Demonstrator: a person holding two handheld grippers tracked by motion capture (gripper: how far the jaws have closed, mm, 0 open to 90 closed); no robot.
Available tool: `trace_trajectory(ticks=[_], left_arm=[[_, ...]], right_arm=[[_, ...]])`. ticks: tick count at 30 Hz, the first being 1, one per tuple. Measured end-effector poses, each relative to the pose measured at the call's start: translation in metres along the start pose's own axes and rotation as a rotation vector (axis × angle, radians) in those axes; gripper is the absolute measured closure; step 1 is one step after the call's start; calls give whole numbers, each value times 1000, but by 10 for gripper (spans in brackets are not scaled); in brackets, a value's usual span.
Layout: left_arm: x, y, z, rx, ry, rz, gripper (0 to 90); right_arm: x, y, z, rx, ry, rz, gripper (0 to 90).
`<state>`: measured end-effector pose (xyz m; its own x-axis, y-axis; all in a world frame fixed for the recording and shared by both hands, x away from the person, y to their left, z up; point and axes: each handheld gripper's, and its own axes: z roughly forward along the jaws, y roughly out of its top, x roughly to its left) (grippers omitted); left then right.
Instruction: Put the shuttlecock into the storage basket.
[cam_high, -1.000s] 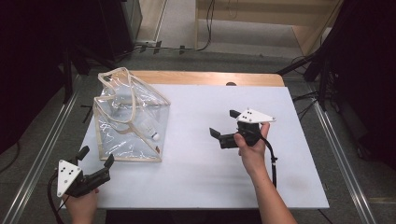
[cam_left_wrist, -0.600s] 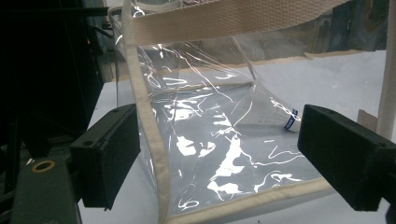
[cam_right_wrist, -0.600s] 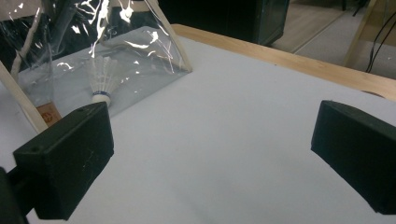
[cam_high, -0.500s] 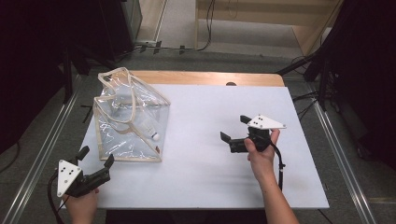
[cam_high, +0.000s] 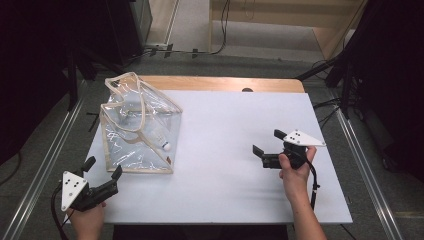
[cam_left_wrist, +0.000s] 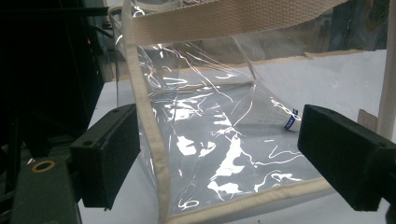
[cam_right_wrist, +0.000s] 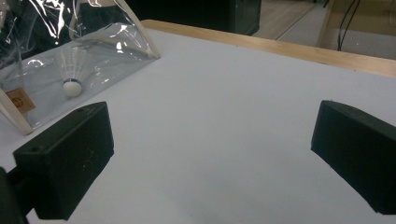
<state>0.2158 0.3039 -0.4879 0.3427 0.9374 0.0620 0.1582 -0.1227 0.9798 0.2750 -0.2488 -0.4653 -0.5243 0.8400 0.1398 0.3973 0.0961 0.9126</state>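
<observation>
White surface (cam_high: 225, 150), clear bag (cam_high: 137, 127) at left holding a shuttlecock (cam_high: 162, 142). Left gripper (cam_high: 102, 177) near bag, jaws spread. Right gripper (cam_high: 267, 146) well apart, jaws spread.

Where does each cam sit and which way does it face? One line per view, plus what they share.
High view: above the person's side, looking forward and down on the table; both forearms, left gripper and right gripper show.
Left gripper view: rides the left gripper, faces the clear bag close up; its two jaws show, apart.
Right gripper view: rides the right gripper, faces across the table toward the bag and the shuttlecock in it; its jaws show, apart.
Shared: all three see the bag.
</observation>
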Motion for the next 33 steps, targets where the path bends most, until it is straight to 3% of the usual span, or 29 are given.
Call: trace_trajectory(ticks=[15,33], left_arm=[[0,0,0,0,-2,0,137],[0,0,0,0,-3,-1,137]], right_arm=[[-19,-26,-23,18,-57,29,0],[-33,-44,-49,26,-97,49,0]])
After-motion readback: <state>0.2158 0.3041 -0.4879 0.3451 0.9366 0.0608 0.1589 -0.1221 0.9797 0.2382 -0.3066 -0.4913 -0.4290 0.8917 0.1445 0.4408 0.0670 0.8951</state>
